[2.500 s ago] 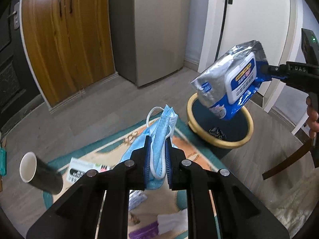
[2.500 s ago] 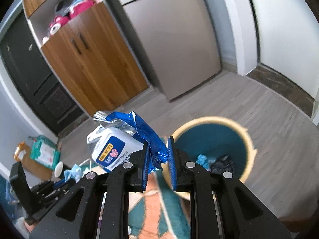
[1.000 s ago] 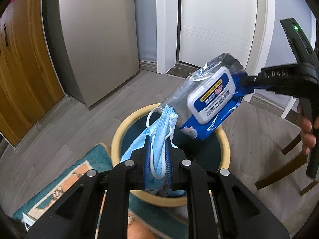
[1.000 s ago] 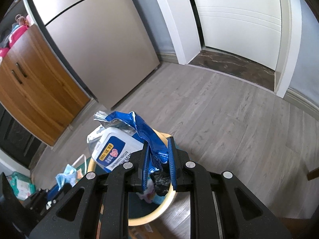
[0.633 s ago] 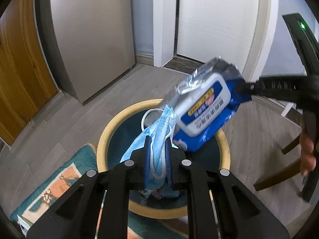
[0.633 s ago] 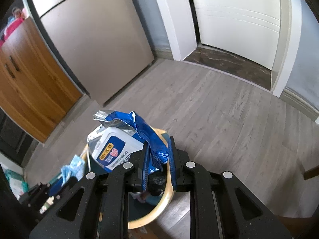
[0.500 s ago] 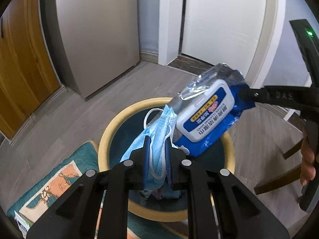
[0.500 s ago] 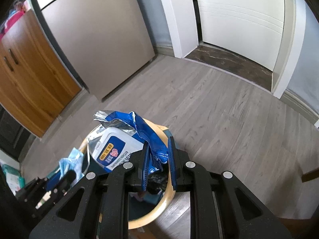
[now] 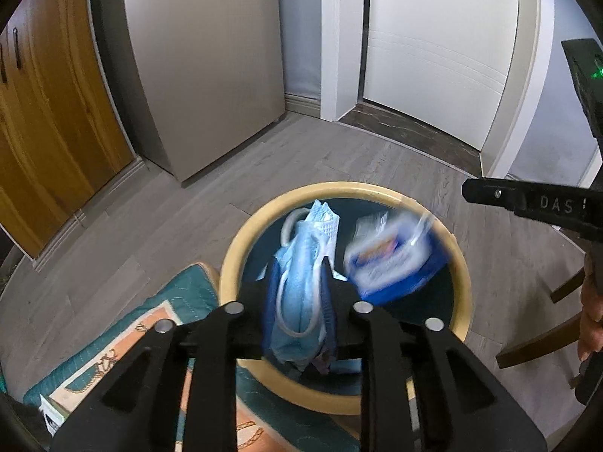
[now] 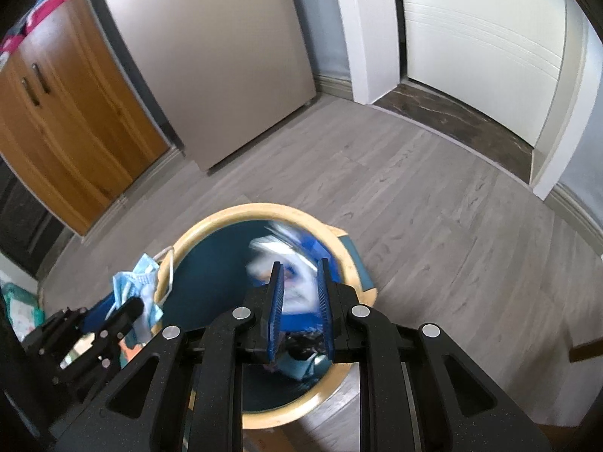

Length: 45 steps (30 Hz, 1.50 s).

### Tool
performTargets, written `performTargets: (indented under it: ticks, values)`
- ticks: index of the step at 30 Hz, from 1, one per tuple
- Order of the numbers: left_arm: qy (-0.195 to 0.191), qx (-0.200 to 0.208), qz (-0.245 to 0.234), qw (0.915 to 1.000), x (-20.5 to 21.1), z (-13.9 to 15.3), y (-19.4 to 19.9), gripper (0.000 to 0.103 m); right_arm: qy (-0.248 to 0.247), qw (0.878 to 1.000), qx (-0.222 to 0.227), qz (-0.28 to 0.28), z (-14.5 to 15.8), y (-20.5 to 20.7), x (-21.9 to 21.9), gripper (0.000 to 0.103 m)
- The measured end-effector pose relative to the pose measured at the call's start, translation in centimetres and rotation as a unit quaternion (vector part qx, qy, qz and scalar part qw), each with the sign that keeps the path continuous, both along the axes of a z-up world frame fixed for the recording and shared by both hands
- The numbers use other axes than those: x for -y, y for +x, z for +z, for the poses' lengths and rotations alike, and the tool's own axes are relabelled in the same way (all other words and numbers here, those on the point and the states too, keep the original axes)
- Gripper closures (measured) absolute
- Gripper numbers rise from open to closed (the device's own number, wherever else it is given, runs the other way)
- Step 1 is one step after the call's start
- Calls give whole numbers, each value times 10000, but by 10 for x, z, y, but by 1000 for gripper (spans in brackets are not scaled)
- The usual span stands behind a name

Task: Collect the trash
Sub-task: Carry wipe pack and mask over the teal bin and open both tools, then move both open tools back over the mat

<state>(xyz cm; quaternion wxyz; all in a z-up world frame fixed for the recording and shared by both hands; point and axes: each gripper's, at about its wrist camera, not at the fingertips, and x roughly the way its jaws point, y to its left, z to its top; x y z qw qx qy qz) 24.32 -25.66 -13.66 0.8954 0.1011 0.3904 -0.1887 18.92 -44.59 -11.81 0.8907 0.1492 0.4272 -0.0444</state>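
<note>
Two grippers are stationed over one yellow-rimmed bin (image 9: 230,263), each positioned so that whatever it lets go lands inside the dark blue interior rather than on the floor.

Right gripper (image 10: 299,301): jaws parted, with a clear gap between the blue pads (image 10: 277,293) and nothing clamped. The wipes packet (image 9: 392,260) appears below and beyond them, motion-blurred in both views, inside the ring of the rim. Judgement: it is in free fall into the bin. The packet is too smeared to tell how it is turned.

Left gripper (image 9: 299,301): jaws closed on the blue face mask (image 9: 301,263), which stands upright between the fingers with one ear loop (image 9: 290,222) curling out at the top. The mask is held over the near-left part of the opening, just beside the falling packet and apart from it. Judgement: this places the mask ready for its own drop, not yet made.

Bin contents: some dark and pale scraps lie at the bottom, seen from the right wrist view; they cannot be identified.

Surroundings: patterned rug (image 9: 124,324) touches or slips under the bin's near-left edge; grey plank floor (image 10: 433,203) elsewhere; wooden cabinet (image 10: 75,120) and a white door (image 9: 437,56) well apart.

Risk noted: the mask is light and its loop may snag on a finger at release
</note>
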Motion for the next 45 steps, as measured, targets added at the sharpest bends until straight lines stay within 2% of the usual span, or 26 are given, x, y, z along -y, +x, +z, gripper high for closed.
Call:
performTargets:
  ticks: [3, 4, 6, 9, 10, 11, 12, 13, 14, 16, 19, 23, 30, 35, 38, 42, 45]
  values:
    - [6, 44, 63, 10000, -9, 8, -4, 80, 25, 10000, 35, 46, 3, 1, -3, 83]
    - [3, 65, 92, 9999, -13, 12, -6, 78, 39, 10000, 48, 52, 4, 1, -5, 80]
    - [17, 138, 167, 9998, -23, 21, -11, 68, 63, 9999, 104, 97, 7, 1, -9, 71]
    - [46, 281, 250, 9993, -39, 35, -20, 55, 43, 9997, 170, 184, 12, -1, -16, 66]
    - [64, 312, 292, 9991, -44, 39, -22, 50, 55, 9996, 192, 208, 14, -2, -18, 59]
    - [69, 341, 335, 9988, -49, 42, -23, 46, 97, 9994, 228, 221, 17, -4, -21, 47]
    - [67, 366, 373, 9986, -55, 46, -24, 44, 140, 9993, 266, 232, 19, -6, -23, 39]
    - [76, 395, 422, 9983, -61, 50, -28, 38, 207, 9988, 348, 271, 23, -9, -26, 24]
    - [90, 435, 479, 9979, -69, 56, -33, 35, 238, 9985, 403, 296, 25, -10, -25, 17]
    - [116, 502, 569, 9971, -82, 63, -41, 23, 287, 9974, 546, 368, 34, -15, -32, 10]
    - [183, 611, 722, 9953, -101, 75, -55, 11, 286, 9960, 686, 491, 44, -22, -46, 7]
    - [16, 607, 978, 9934, -133, 92, -76, 6, 97, 9945, 750, 720, 52, -31, -68, 6]
    - [-105, 598, 1400, 9883, -188, 104, -117, 6, -118, 9905, 801, 1114, 57, -48, -103, 5]
    - [27, 806, 1668, 9827, -214, 101, -141, 6, -96, 9883, 730, 1334, 55, -57, -126, 5]
    - [31, 742, 1797, 9809, -228, 95, -147, 6, -40, 9862, 578, 1552, 47, -63, -143, 5]
    - [-142, 672, 1956, 9783, -244, 97, -152, 6, -370, 9817, 424, 1817, 38, -71, -168, 5]
    - [-168, 680, 1993, 9774, -251, 96, -156, 6, -402, 9796, 370, 1935, 33, -80, -186, 5]
